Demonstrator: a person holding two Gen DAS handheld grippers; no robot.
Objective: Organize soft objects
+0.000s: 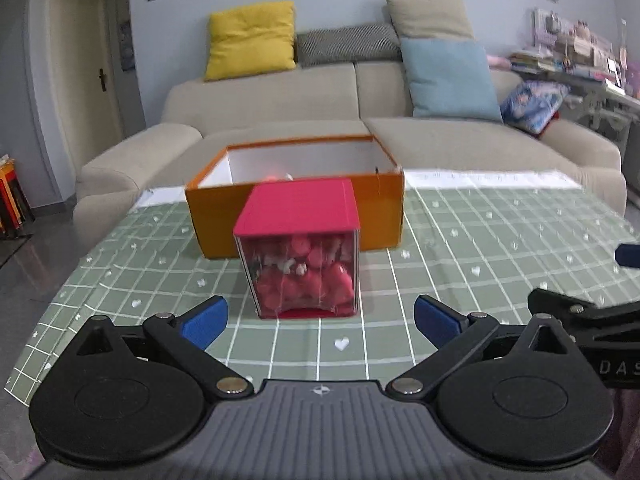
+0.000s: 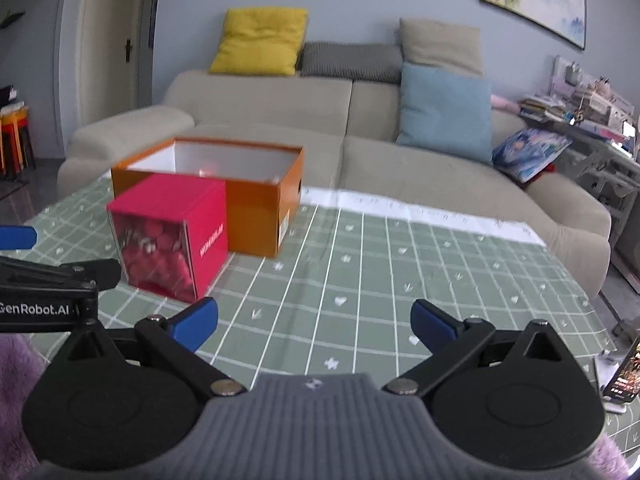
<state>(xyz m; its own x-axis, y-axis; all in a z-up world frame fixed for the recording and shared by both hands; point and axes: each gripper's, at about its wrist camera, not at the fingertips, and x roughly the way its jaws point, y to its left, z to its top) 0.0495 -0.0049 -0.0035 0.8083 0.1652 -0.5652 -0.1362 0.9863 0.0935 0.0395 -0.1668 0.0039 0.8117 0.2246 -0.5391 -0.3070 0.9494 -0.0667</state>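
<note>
A pink-lidded clear box [image 1: 298, 248] full of red soft pieces stands on the green checked tablecloth [image 1: 480, 248], right in front of an open orange cardboard box [image 1: 380, 212]. My left gripper [image 1: 320, 318] is open and empty, just short of the pink box. In the right wrist view the pink box [image 2: 168, 236] and the orange box [image 2: 256, 208] sit to the left. My right gripper [image 2: 314, 320] is open and empty over bare cloth. Something reddish shows dimly inside the orange box.
A beige sofa [image 1: 280, 100] with yellow, grey, tan and blue cushions runs behind the table. A cluttered shelf [image 2: 592, 120] stands at the right. A phone [image 2: 624, 376] lies near the table's right front edge. A white paper strip [image 2: 420, 208] lines the far table edge.
</note>
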